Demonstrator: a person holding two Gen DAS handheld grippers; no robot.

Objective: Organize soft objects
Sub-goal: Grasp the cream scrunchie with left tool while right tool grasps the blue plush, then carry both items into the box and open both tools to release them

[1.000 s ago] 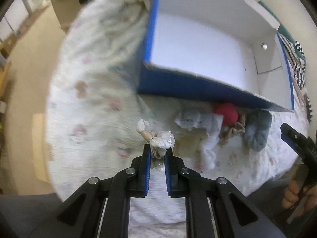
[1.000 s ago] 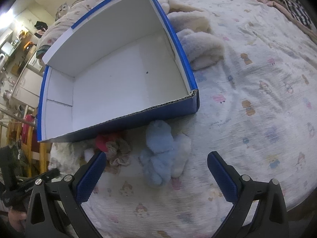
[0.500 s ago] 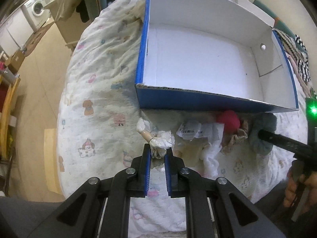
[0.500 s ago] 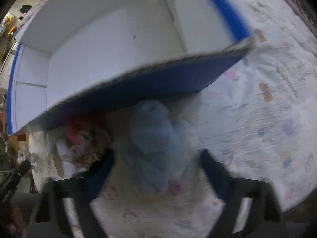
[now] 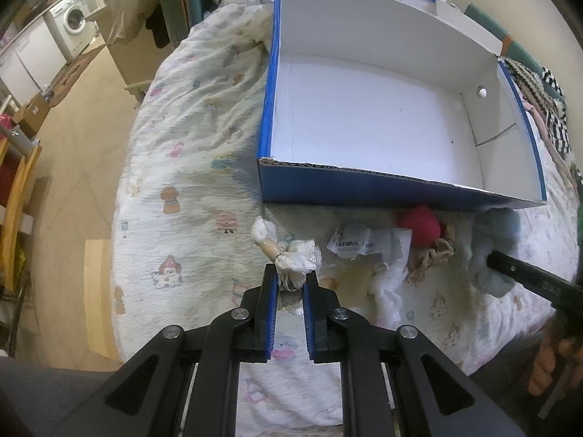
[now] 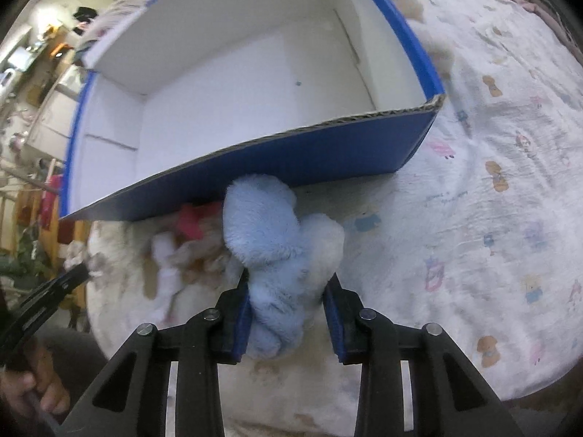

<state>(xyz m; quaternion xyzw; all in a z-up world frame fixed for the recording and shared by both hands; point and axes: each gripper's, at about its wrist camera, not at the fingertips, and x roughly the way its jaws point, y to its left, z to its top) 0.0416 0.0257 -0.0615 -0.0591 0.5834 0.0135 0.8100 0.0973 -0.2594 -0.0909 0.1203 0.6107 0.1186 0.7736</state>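
Observation:
A blue cardboard box (image 5: 364, 185) with a bare white inside lies on the bed; it also shows in the right wrist view (image 6: 309, 149). My left gripper (image 5: 289, 284) is shut on a small white lace doll piece (image 5: 295, 260) in front of the box. My right gripper (image 6: 288, 291) is shut on a pale blue plush toy (image 6: 277, 251) that lies against the box's front wall; the plush also shows in the left wrist view (image 5: 492, 247). A red soft item (image 5: 419, 225), a beige scrunchie (image 5: 433, 255) and a white tagged cloth (image 5: 368, 244) lie between them.
The bed sheet (image 5: 189, 167) has a cartoon print. The bed edge drops to the floor (image 5: 73, 127) on the left, where a washing machine (image 5: 74, 22) stands. Striped clothes (image 5: 554, 109) lie beyond the box at the right.
My right gripper has moved in onto the pale blue plush and closed its jaws around it. My left gripper has stayed shut on the white doll piece.

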